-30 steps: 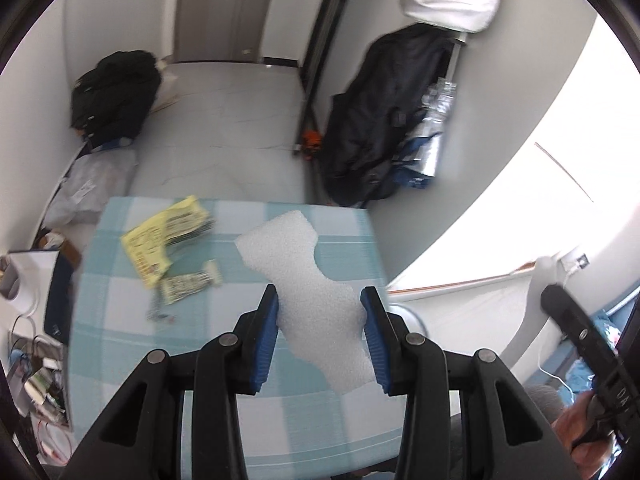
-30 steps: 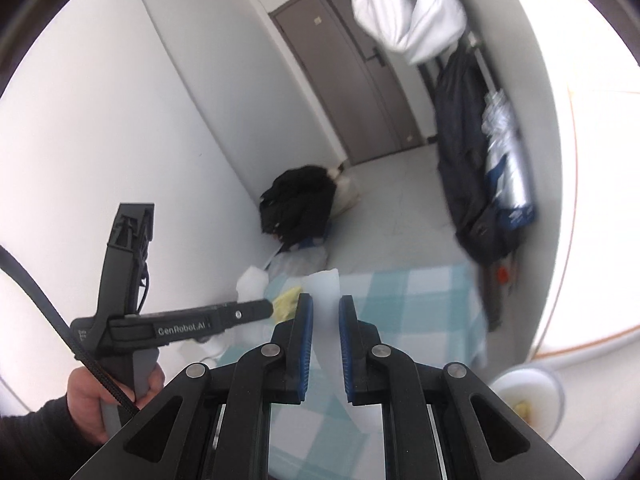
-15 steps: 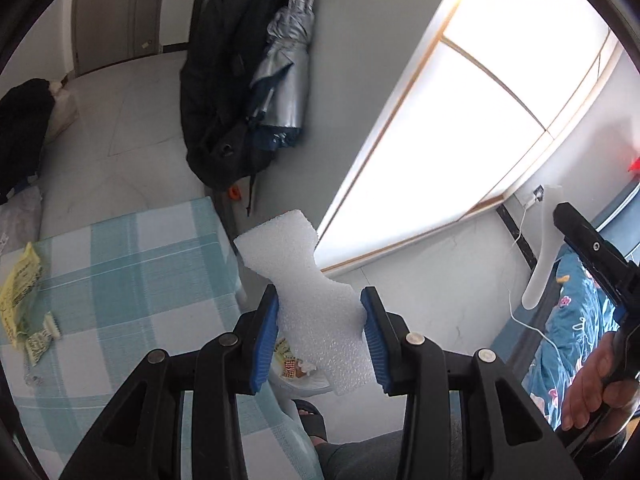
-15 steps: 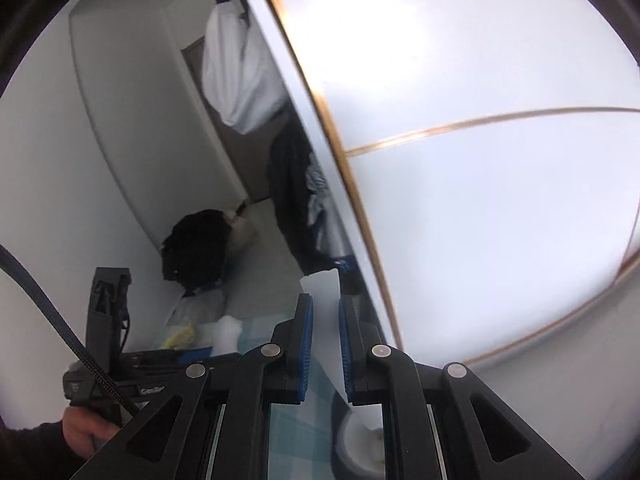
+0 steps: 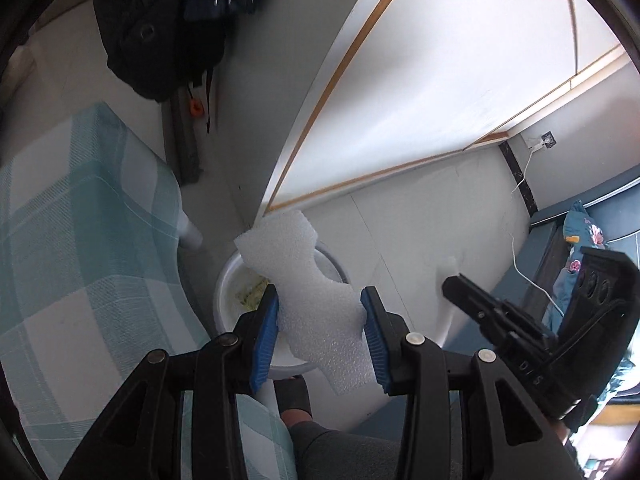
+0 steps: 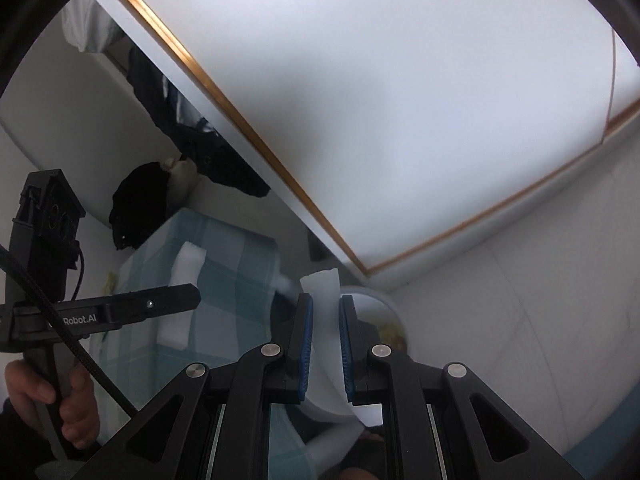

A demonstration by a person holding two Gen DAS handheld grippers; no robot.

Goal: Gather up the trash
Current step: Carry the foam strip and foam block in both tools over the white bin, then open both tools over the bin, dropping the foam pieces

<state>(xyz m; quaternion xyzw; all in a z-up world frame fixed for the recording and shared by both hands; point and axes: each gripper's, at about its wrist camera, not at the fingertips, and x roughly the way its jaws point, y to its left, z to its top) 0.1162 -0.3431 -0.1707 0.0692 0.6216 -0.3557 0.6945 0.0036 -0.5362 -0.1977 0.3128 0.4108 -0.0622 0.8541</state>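
My left gripper (image 5: 320, 312) is shut on a white foam sheet (image 5: 308, 280) with a notched edge and holds it above a round white bin (image 5: 228, 300) on the floor. The bin has yellow wrappers inside (image 5: 250, 294). My right gripper (image 6: 325, 322) is shut on a second white foam piece (image 6: 325, 300), held edge-on above the same bin (image 6: 384, 312). In the right wrist view the left gripper (image 6: 120, 308) shows with its foam sheet (image 6: 186, 272). In the left wrist view the right gripper (image 5: 512, 320) shows at the right.
A table with a teal checked cloth (image 5: 80, 240) stands left of the bin. Dark coats and a silver umbrella (image 5: 168, 32) hang by the wall. A white wall with wood trim (image 5: 400, 100) is behind. A bed with blue floral bedding (image 5: 580, 240) is at right.
Both grippers have swung from over the table to the right and down, carrying their foam pieces. The bin on the floor is now under them.
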